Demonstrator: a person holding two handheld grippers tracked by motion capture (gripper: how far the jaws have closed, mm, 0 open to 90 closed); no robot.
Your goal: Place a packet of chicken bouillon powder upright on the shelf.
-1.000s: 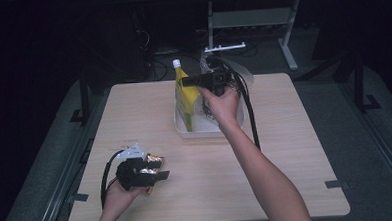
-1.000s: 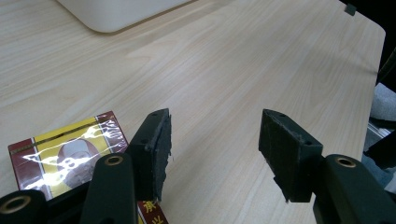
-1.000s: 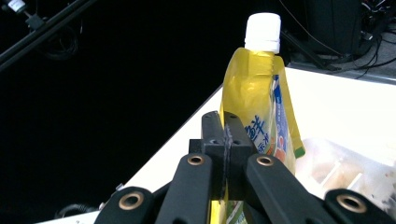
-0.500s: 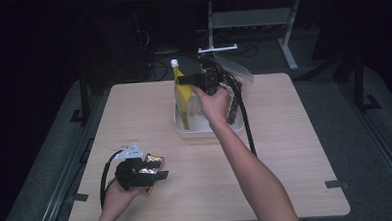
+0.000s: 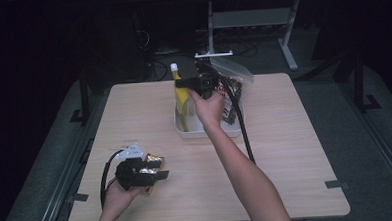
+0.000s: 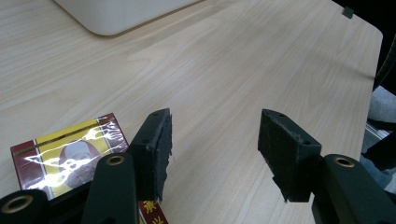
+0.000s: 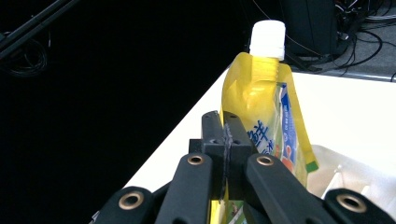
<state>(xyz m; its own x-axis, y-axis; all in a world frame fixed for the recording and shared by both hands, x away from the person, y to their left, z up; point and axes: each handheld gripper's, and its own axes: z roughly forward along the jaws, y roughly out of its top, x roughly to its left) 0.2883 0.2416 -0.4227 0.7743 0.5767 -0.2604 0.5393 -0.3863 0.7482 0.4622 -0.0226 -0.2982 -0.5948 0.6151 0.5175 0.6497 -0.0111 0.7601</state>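
A yellow spouted pouch [image 5: 181,98] with a white cap [image 7: 267,33] stands upright at the left end of a white tray [image 5: 205,131]. My right gripper [image 5: 179,83] reaches over the tray pointing left. Its jaws are pressed together on the pouch's [image 7: 261,107] thin side edge, right gripper [image 7: 225,135]. My left gripper [image 5: 161,175] rests low at the table's near left with its jaws open and nothing between them, left gripper [image 6: 215,149]. A red-and-yellow cellophane-wrapped box [image 6: 70,154] lies on the table beside and partly under its left jaw, box [image 5: 151,161].
A clear plastic bag [image 5: 235,83] with dark contents leans in the tray's right end. The wooden table [image 5: 295,136] has bare room on its right half and along the front. Black cables trail from both grippers. Beyond the far edge are a dark floor and metal stands.
My right gripper has shifted slightly left and lower over the tray, with the pouch still upright at its jaws. The left gripper and the box have not moved.
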